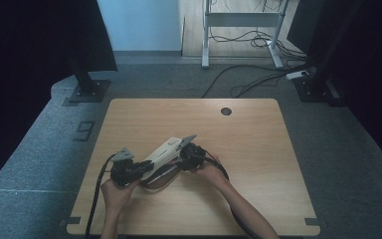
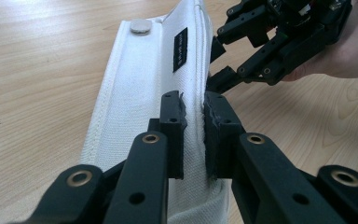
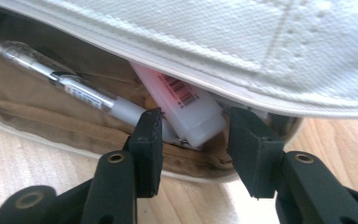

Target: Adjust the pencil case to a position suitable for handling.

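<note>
A white canvas pencil case lies on the wooden table, and its flap is lifted. My left gripper is shut on the flap's edge, seen from above at the case's near-left end. At the case's mouth my right gripper stands open; the end of a pink-and-white barcoded piece lies between its jaws, not visibly pressed. A clear pen rests inside on the tan lining. In the left gripper view the right gripper sits beside the flap.
A round cable hole is near the table's far edge. Beyond the table are grey floor, black stand feet, a white desk frame and loose cables. Bare wood surrounds the case.
</note>
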`<state>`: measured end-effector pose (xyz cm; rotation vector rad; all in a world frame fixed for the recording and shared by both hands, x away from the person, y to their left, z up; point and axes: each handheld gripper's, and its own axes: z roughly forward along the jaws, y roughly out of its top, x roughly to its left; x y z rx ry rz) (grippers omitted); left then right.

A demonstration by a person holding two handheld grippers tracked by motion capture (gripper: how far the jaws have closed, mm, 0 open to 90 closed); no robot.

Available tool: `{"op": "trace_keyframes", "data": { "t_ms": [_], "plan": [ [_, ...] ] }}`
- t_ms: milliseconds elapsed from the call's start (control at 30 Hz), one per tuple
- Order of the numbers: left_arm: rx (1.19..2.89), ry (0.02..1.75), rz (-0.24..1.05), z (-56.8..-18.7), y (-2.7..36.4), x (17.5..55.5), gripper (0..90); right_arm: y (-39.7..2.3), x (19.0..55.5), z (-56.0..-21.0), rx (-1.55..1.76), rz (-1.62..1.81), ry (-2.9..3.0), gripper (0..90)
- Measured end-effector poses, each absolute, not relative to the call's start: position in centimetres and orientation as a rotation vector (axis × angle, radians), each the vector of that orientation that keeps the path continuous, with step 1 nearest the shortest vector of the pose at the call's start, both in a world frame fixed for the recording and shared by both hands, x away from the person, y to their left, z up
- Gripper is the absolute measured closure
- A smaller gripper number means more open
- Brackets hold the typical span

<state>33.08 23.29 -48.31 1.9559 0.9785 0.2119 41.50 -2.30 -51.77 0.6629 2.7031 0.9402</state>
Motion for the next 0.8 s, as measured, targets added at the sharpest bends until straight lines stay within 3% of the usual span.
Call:
{"op": "trace_keyframes", "data": {
  "t_ms": [133,233,400,800],
  "plan": [
    [1.955,0.978,0.212,-48.3,23.3,33.1,79.1,-2.8,41.5,-51.8,0.685,0.93,2.687,51.6],
    [1.956,0.978,0.211,-48.3,23.3,33.1,79.1,-3.0,41.6,-51.9,0.687,0.923,2.71,65.2],
    [1.956,0.978,0.209,-48.3,23.3,33.1,79.1,-2.7,41.7,-51.7,0.694,0.945,2.695,72.6],
    [1.955,0.973,0.205,-48.4,23.3,33.1,78.8,-1.7,42.3,-52.0,0.708,0.959,2.674,69.4]
  ]
}}
